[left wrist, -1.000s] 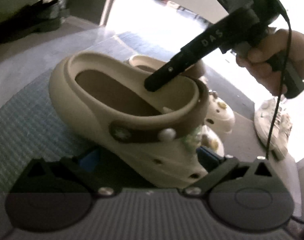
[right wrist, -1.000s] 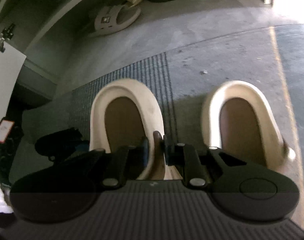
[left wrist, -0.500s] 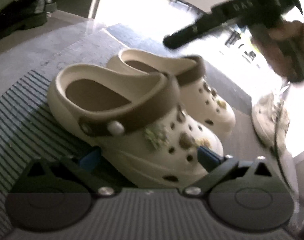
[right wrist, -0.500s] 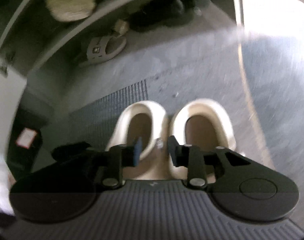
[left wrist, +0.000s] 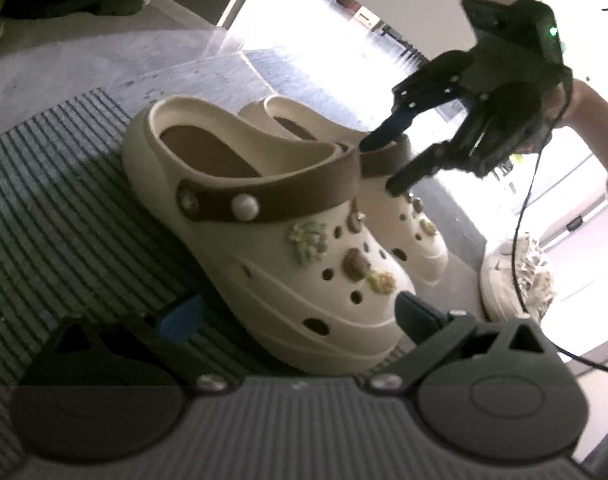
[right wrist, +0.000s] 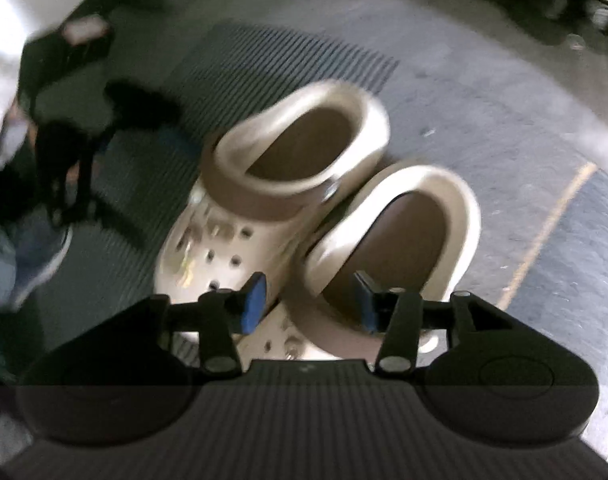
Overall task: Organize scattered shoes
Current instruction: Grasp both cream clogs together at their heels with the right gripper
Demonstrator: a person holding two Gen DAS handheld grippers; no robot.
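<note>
The right tool [right wrist: 306, 306] hangs over the two cream clogs with its jaws opening and nothing pressed between the blue pads (the far clog's [right wrist: 388, 240] brown strap lies below the gap, untouched), which reads as a release once the pair stood side by side. The left tool [left wrist: 299, 316] is spread wide around the toe of the near clog [left wrist: 263, 220], pads apart from it, probably only steadying. Both clogs stand upright and touching, heels level, on the striped mat [left wrist: 63, 200] and the floor beside it, studded with small charms, a white sneaker [left wrist: 512, 276] nearby.
</note>
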